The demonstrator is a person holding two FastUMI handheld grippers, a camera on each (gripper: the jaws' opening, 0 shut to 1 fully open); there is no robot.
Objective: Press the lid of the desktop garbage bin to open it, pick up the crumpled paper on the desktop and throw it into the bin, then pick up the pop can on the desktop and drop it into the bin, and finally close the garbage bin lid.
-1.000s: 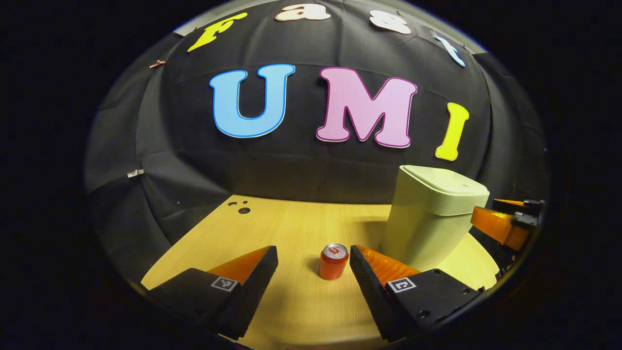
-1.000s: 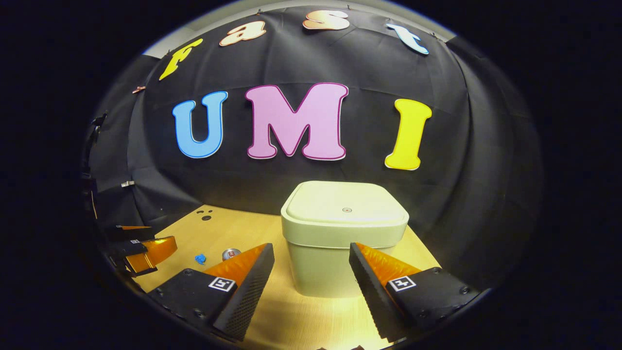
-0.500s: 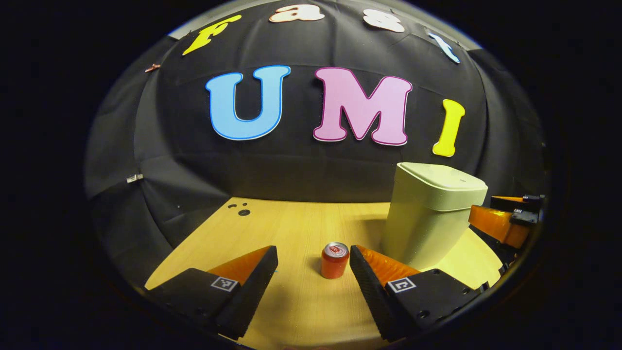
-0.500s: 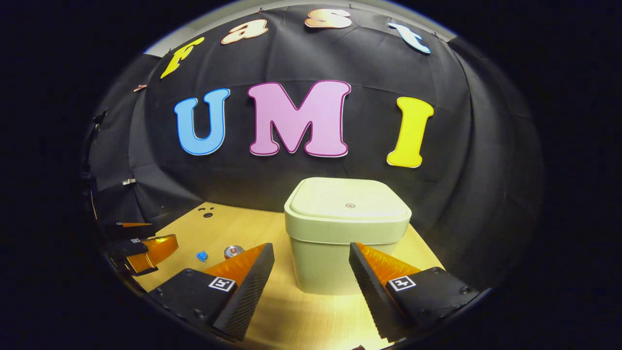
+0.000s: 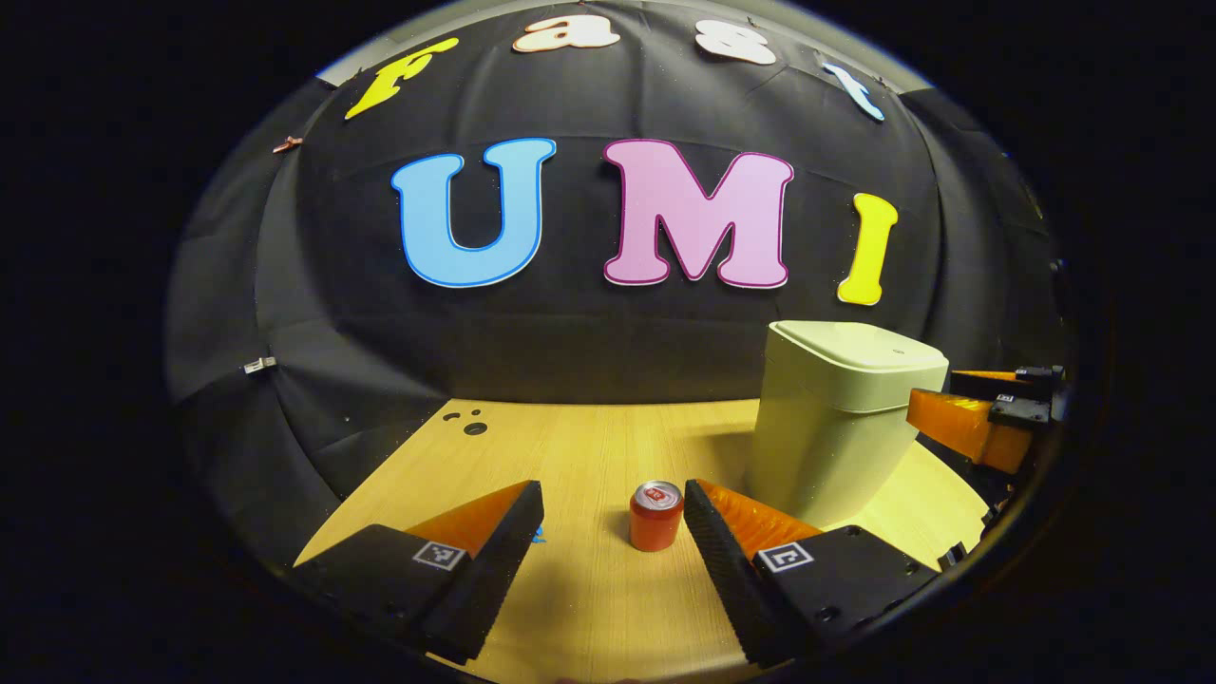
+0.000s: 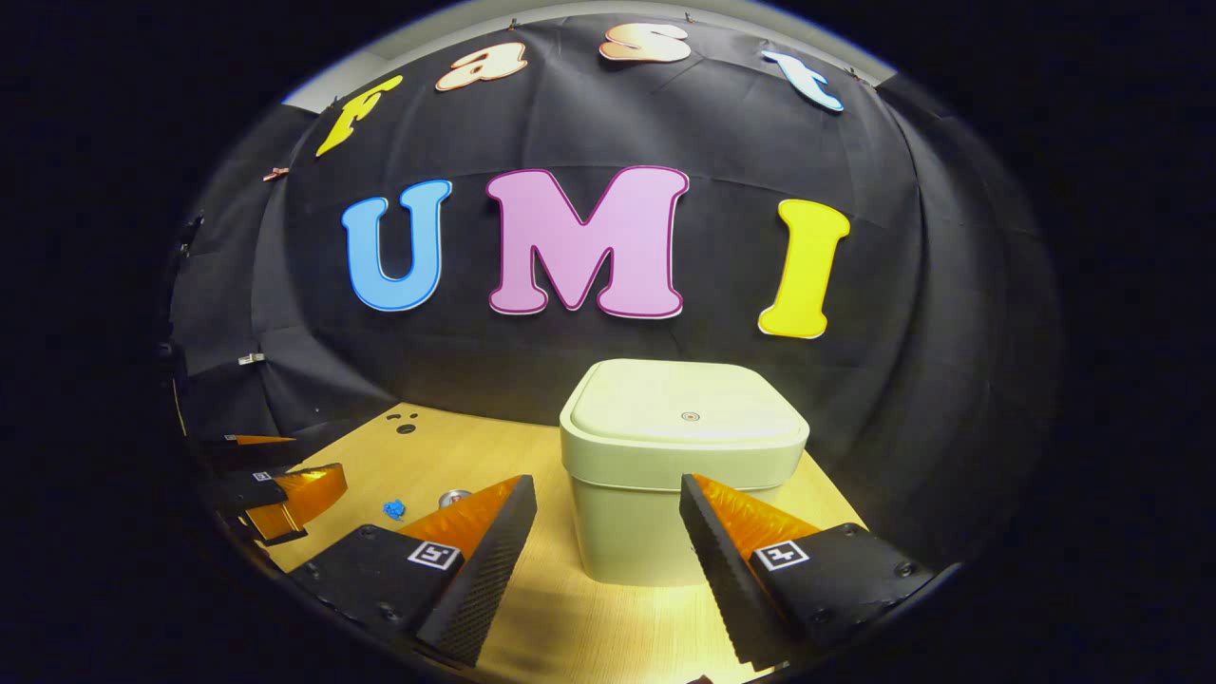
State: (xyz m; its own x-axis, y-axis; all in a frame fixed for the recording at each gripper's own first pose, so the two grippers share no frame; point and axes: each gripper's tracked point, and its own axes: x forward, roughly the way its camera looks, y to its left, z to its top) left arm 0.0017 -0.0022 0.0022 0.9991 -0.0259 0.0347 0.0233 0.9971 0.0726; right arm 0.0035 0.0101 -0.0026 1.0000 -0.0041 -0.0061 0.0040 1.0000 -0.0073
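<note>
Two hand-held grippers are above the desk (image 5: 589, 608), each with its fingers spread wide and nothing between them. In the left gripper view, the left hand-held gripper (image 5: 613, 532) hovers low over the wooden top, and the pop can (image 5: 655, 515) stands upright just ahead, in the gap between the fingers but closer to the right-hand one; neither finger touches it. A scrap of the blue crumpled paper (image 5: 539, 535) peeks out beside the tip of the left-hand finger, mostly hidden by it. Farther off to the right stands the pale green garbage bin (image 5: 836, 427), its lid (image 5: 869, 356) shut, and the other gripper reaches in just beyond it at the edge.

In the right gripper view, the right hand-held gripper (image 6: 608, 532) faces the bin squarely: the bin fills the gap between the open fingers, which are short of its front wall and below the lid. The lid is flat and closed, with a small round mark near its middle. Off to the left on the desk lie the crumpled paper and, just beside it, the top of the can, partly behind the left-hand finger. The left hand-held gripper shows farther left at the edge. Small dark holes (image 6: 406, 425) mark the desk's far corner.
</note>
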